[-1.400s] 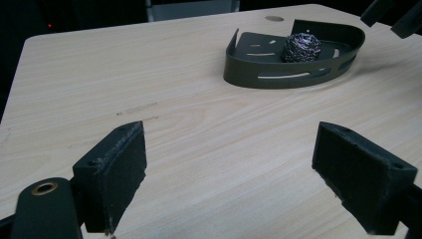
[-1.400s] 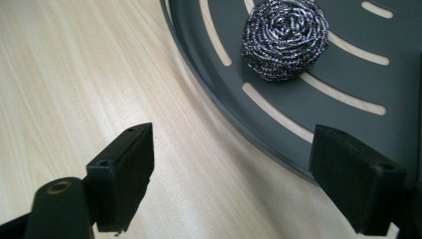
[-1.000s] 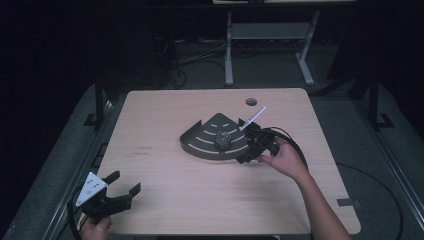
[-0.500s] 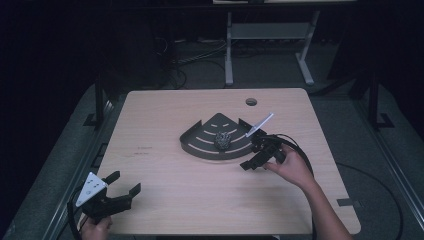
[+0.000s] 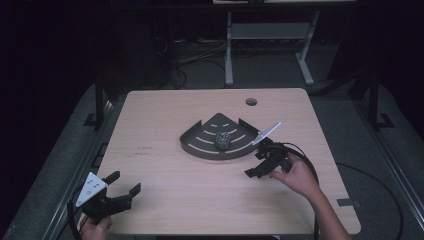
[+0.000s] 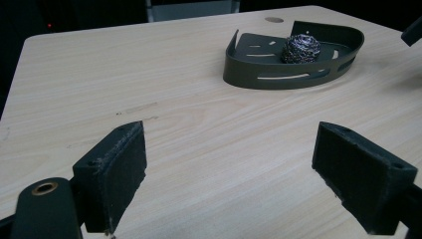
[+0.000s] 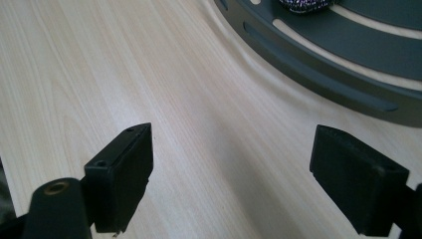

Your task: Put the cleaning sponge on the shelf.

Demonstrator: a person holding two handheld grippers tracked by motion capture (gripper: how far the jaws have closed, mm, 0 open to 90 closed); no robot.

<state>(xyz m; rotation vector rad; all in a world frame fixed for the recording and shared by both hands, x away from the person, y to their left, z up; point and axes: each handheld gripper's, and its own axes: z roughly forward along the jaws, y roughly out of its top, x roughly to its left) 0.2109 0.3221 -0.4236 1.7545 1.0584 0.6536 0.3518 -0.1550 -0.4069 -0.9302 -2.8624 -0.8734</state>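
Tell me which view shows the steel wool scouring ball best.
The left gripper view: the round silvery steel wool scouring ball sits whole and sharp inside the dark quarter-round slotted metal tray. In the high view it is a small grey clump. The right gripper view catches its lower edge.

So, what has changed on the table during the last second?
The right tongs drew back from the dark corner tray toward the person and now hover open beside its curved rim, holding nothing. The steel scourer stayed in the tray. The left tongs stayed open at the near left edge.
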